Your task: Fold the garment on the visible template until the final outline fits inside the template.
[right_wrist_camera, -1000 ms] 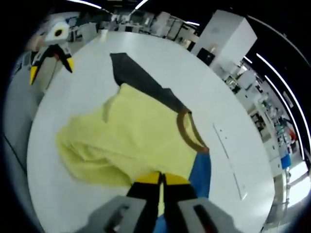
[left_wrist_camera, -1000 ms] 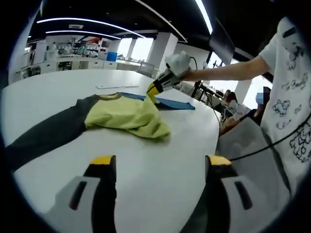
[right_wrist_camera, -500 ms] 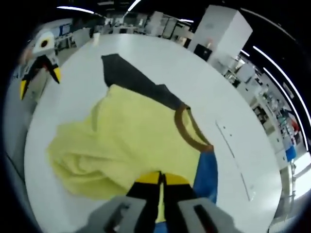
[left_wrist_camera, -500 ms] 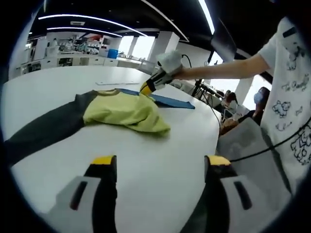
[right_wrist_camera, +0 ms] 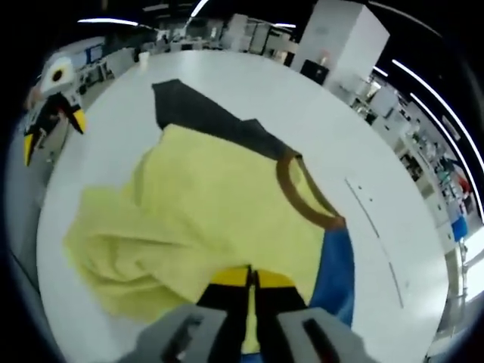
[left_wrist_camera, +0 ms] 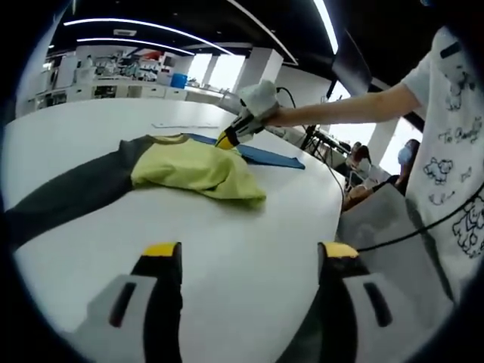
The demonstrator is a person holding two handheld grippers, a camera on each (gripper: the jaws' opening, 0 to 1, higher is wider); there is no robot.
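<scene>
The garment (right_wrist_camera: 204,219) lies bunched on the white worktop (right_wrist_camera: 302,113): yellow body, brown collar, one dark grey sleeve stretched flat toward the worktop's edge. A blue template (left_wrist_camera: 268,157) peeks out beneath its far side, mostly hidden. The right gripper (right_wrist_camera: 252,278) is pinched tight on yellow fabric. The left gripper (left_wrist_camera: 249,251) hovers wide apart above bare worktop near its edge.

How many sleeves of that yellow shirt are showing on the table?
2. A dark grey sleeve stretches away from the collar toward the table's far edge; a blue sleeve lies on the opposite side, beside the right gripper, which is shut on the yellow shirt.
</scene>
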